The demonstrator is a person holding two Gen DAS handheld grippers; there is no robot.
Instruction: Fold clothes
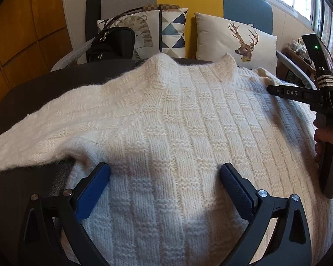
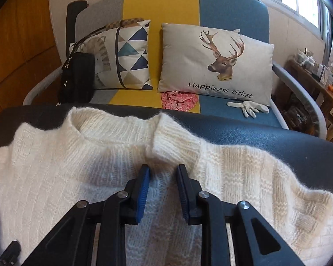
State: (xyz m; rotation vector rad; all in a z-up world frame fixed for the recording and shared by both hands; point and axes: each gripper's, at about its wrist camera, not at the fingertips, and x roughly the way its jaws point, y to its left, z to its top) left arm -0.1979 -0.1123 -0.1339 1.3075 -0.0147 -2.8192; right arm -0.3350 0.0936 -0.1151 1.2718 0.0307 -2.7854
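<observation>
A cream knitted sweater (image 1: 177, 115) lies spread flat on a dark padded table (image 1: 22, 102), collar toward the sofa and one sleeve (image 1: 33, 137) stretched out left. My left gripper (image 1: 164, 168) stands wide open low over the sweater's body beside that sleeve's armpit, nothing pinched between its blue pads. In the right wrist view the sweater (image 2: 55, 155) fills the foreground. My right gripper (image 2: 163, 170) sits just below the right end of the collar (image 2: 113, 128), jaws narrow with a bunched ridge of knit between the pads. The right gripper (image 1: 275, 89) and the hand (image 1: 326, 137) holding it also show in the left view.
Behind the table (image 2: 255, 133) is a grey, yellow and blue sofa (image 2: 162, 11) with a deer pillow (image 2: 211, 66), a triangle-pattern pillow (image 2: 133, 55), a black bag (image 2: 77, 77), a red patterned cloth (image 2: 179, 99) and a white glove (image 2: 248, 107). A cluttered wooden shelf (image 2: 317, 75) stands at right.
</observation>
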